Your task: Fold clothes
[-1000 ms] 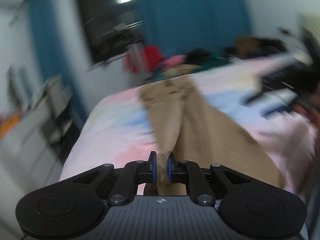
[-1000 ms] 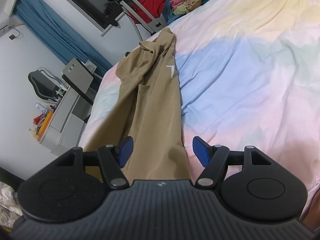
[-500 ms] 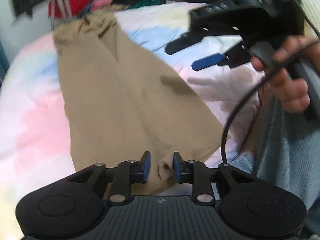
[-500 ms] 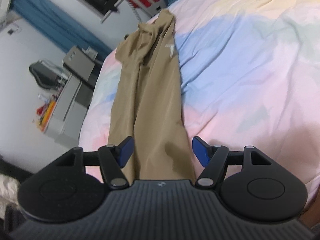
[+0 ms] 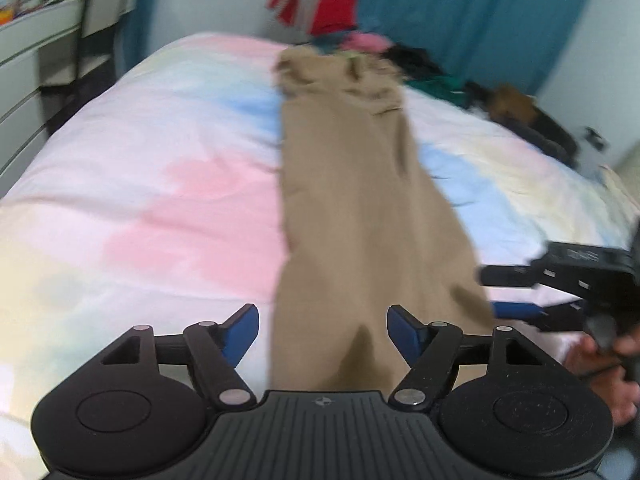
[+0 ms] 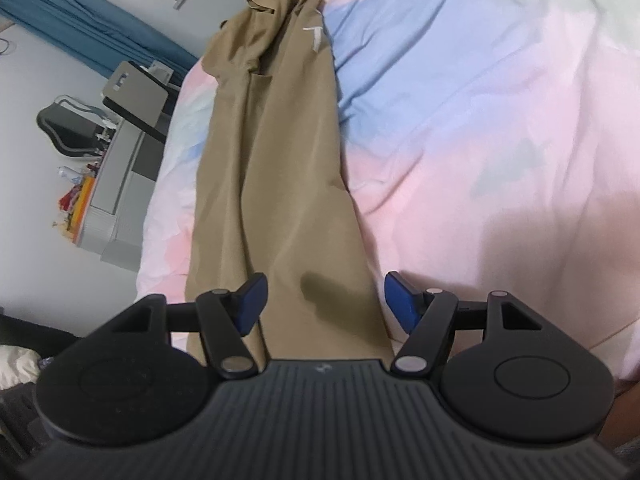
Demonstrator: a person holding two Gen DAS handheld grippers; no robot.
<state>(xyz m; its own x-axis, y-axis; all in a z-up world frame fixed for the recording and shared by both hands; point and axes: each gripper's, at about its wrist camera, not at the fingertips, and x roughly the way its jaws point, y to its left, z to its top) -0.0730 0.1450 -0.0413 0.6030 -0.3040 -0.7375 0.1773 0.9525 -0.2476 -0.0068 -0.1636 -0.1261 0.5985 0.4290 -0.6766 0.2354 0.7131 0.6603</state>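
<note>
A pair of tan trousers (image 5: 360, 184) lies lengthwise on the pastel bed cover (image 5: 160, 168), waist at the far end, legs laid together. My left gripper (image 5: 322, 330) hovers over the near leg ends with its jaws opening; the cloth lies below the blue pads (image 5: 240, 332), not pinched. In the right wrist view the same trousers (image 6: 280, 168) run away from my right gripper (image 6: 324, 300), which is open above the hem with nothing gripped. The right gripper (image 5: 560, 288) also shows at the right edge of the left wrist view, held by a hand (image 5: 604, 368).
A heap of mixed clothes (image 5: 400, 52) lies at the far end of the bed near a blue curtain (image 5: 472, 12). A grey desk with drawers (image 6: 116, 184) and a chair (image 6: 72, 132) stand beside the bed's left side.
My left gripper let go of the trouser hem it was pinching and its jaws spread wide while it swung and rolled. The right gripper sank slightly toward the cloth, still open.
</note>
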